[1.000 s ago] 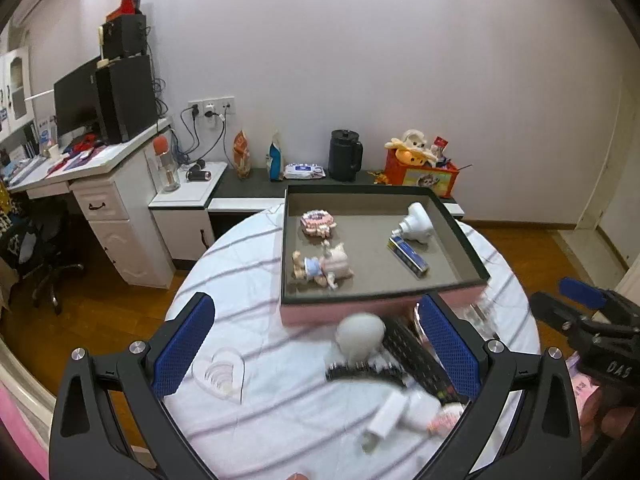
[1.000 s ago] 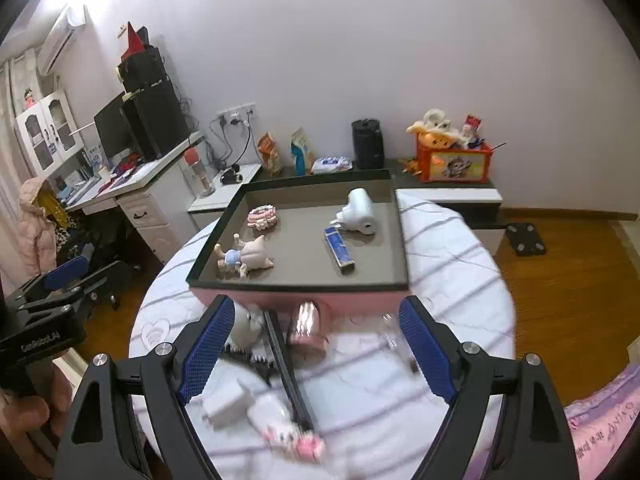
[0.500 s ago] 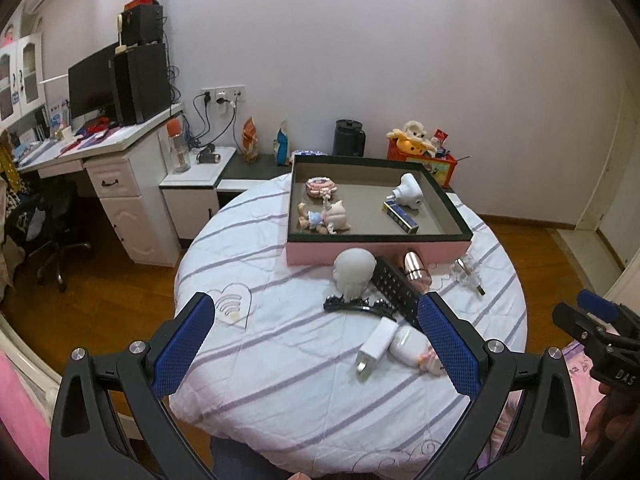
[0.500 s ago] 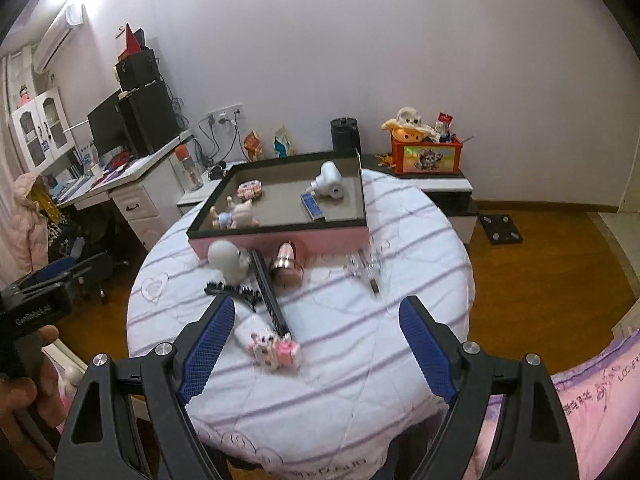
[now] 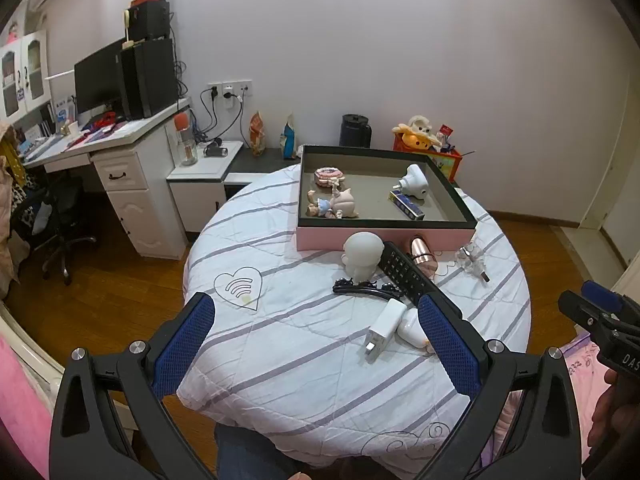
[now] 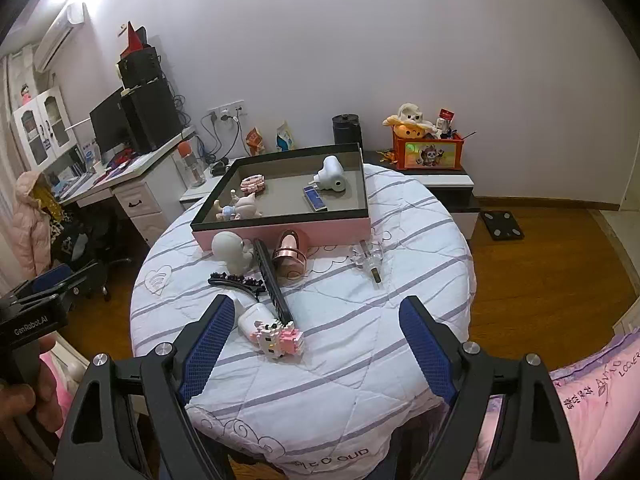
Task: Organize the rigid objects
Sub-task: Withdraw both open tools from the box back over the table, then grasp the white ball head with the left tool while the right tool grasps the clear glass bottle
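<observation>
Both my left gripper (image 5: 316, 334) and right gripper (image 6: 316, 334) gape empty while four things already lie inside the tray (image 6: 280, 236), yet perhaps seven more, like the remote (image 6: 272, 280), wait just before it.

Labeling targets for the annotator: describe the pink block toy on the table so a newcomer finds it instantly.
Start at the pink-sided tray on the round striped table, then come toward the near edge. Past the end of the long black remote lies the pink block toy, beside a white case. It is the only knobbly, pink-and-white brick-built piece.
</observation>
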